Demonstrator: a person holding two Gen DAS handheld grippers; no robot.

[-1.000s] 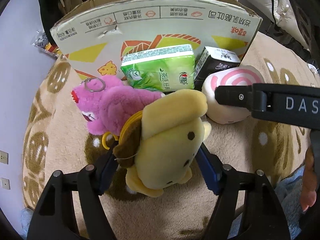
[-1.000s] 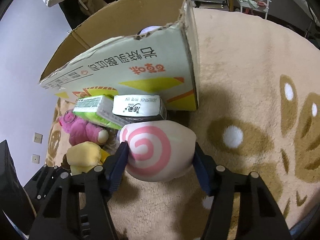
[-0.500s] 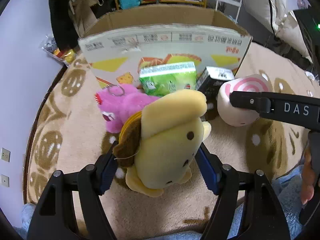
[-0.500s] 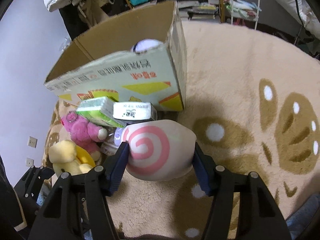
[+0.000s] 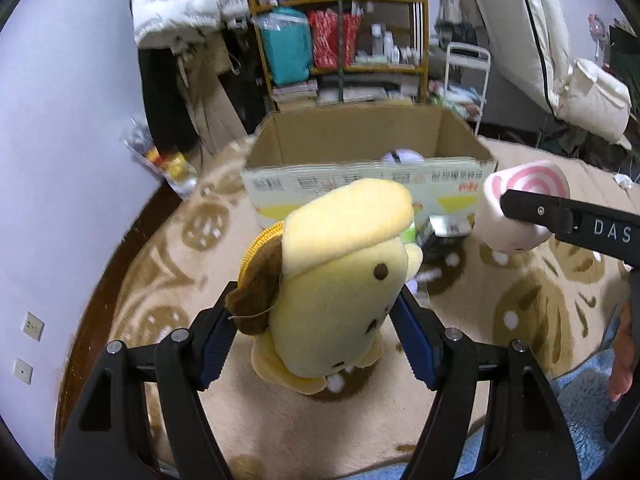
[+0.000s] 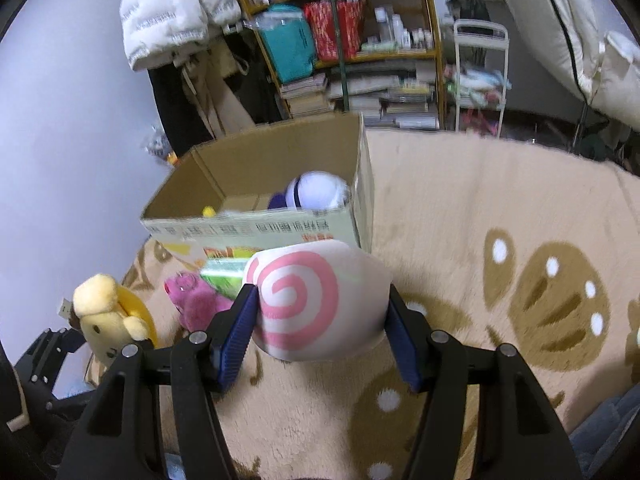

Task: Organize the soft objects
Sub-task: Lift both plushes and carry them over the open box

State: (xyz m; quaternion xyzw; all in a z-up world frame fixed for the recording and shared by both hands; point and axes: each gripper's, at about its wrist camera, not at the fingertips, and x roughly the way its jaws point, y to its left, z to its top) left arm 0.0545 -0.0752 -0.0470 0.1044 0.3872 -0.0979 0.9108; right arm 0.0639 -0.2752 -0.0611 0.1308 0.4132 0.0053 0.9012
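Green packet [image 6: 224,276] mostly hidden behind swirl plush [image 6: 316,304], pink plush [image 6: 196,304] partly too. Box [image 6: 256,168] contents half-hidden by front wall: white/purple ball [image 6: 316,192] blurred, yellow bit [image 6: 208,211] too small to ID. Box print [image 5: 360,180] blurred, unreadable. Person's hand [image 5: 622,356] cut off at pic edge.

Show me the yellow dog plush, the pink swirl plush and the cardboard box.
yellow dog plush [image 5: 340,280], left wrist view, its face.
pink swirl plush [image 6: 304,300], right wrist view, swirl face.
cardboard box [image 6: 256,160], right wrist view, inner back wall.

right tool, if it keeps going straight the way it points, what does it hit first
Probably the cardboard box: its printed front wall stands right behind the swirl plush that the right tool holds. Depth is unclear, and the line may clear the rim.
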